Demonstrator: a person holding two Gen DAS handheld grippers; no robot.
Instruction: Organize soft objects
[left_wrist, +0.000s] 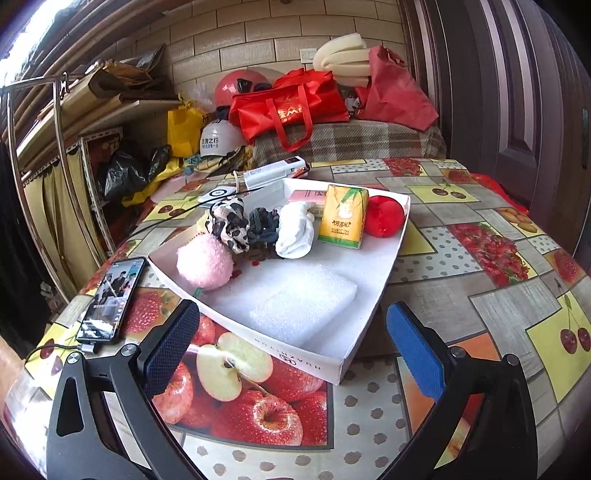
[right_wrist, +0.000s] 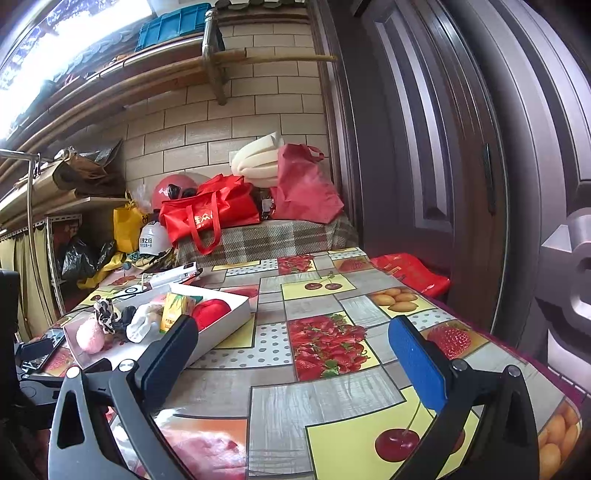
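Note:
A shallow white box (left_wrist: 364, 332) lies on the fruit-print table. Inside it sit a white foam pad (left_wrist: 303, 306), a pink fluffy ball (left_wrist: 205, 262), a leopard scrunchie (left_wrist: 229, 221), a black scrunchie (left_wrist: 263, 225), a white sock roll (left_wrist: 295, 230), a yellow tissue pack (left_wrist: 343, 216), a pink pack (left_wrist: 308, 195) and a red soft ball (left_wrist: 384, 216). My left gripper (left_wrist: 291, 343) stands open just in front of the box's near corner, holding nothing. My right gripper (right_wrist: 291, 350) hangs open over the table, to the right of the white box (right_wrist: 225, 330), holding nothing.
A phone (left_wrist: 112, 299) with a lit screen and cable lies left of the box. A white device (left_wrist: 275, 171) and a round charger (left_wrist: 218, 194) sit behind it. Red bags (left_wrist: 291, 103) and helmets (left_wrist: 221, 138) pile beyond the table. A dark door (right_wrist: 461, 166) stands at the right.

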